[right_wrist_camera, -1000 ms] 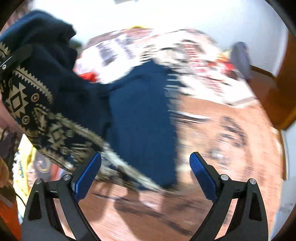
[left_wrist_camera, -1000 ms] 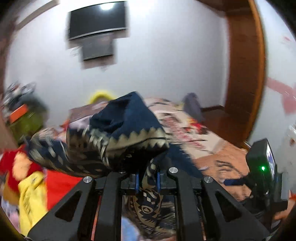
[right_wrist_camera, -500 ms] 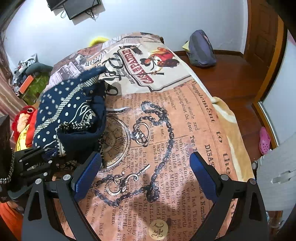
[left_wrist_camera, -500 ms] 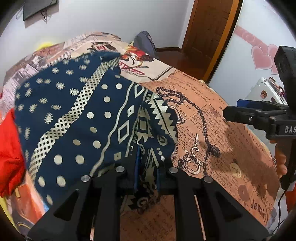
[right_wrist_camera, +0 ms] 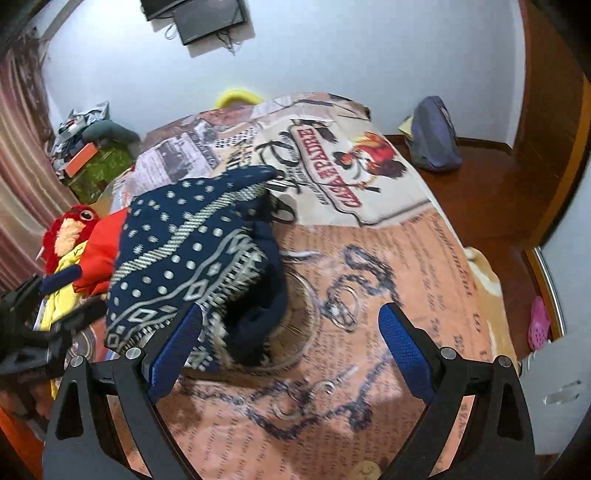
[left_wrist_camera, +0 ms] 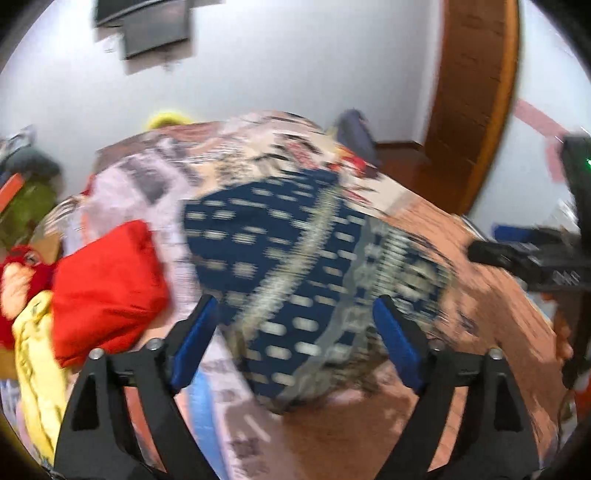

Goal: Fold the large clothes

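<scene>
Navy patterned garment lies bunched (hardly folded) ahead of both claws: left claw opening, empty; right claw wide, empty.

Red plush bird, grey backpack on wooden floor, wall-mounted black screen, pink shoe

Garment heaped on bedspread, cushion and plush toy to its left, bag on floor behind

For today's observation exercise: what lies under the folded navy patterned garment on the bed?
The navy patterned garment rests on the printed bedspread, covering part of its printed clock picture. Whatever else lies beneath is hidden.
</scene>
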`<state>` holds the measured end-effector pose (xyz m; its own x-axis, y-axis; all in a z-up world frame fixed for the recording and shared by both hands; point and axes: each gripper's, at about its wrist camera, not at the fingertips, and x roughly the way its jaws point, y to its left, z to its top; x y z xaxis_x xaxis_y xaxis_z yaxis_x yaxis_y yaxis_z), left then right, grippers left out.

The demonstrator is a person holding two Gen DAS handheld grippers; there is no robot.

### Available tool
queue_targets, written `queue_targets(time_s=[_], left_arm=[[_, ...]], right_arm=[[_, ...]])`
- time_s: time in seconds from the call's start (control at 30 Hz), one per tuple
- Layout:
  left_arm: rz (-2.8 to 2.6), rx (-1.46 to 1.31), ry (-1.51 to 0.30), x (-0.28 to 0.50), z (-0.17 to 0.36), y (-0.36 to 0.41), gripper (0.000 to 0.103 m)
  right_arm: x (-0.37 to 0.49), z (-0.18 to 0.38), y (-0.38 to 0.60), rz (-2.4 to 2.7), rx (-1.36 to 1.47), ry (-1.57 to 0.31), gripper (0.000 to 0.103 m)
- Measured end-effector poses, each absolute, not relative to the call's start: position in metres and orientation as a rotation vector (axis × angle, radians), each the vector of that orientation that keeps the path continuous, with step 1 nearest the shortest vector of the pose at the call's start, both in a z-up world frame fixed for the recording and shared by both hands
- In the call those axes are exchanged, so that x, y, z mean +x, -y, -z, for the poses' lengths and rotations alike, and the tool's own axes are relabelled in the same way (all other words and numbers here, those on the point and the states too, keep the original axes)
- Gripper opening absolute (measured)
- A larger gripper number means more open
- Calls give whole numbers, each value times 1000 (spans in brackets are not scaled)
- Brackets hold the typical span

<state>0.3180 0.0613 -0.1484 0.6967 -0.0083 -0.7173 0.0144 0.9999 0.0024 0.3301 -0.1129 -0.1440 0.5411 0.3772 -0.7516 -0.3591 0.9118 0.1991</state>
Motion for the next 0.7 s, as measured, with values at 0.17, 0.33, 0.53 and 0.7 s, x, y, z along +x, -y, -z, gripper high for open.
queue_targets(time_s=[0.17, 0.33, 0.53, 0.7], left_arm=[[-19, -122, -904, 333, 181, -93, 88], [42, -185, -934, 320, 204, -102, 94], [55, -178, -941, 308, 205, -112, 94], [32, -178, -895, 313, 182, -121, 94]], right_arm=[[344, 164, 85, -499, 24, -955, 95], [355, 213, 74, -480, -65, -1080, 95], [349, 220, 86, -527, -47, -1110, 95], [356, 197, 84, -561, -30, -1050, 95]])
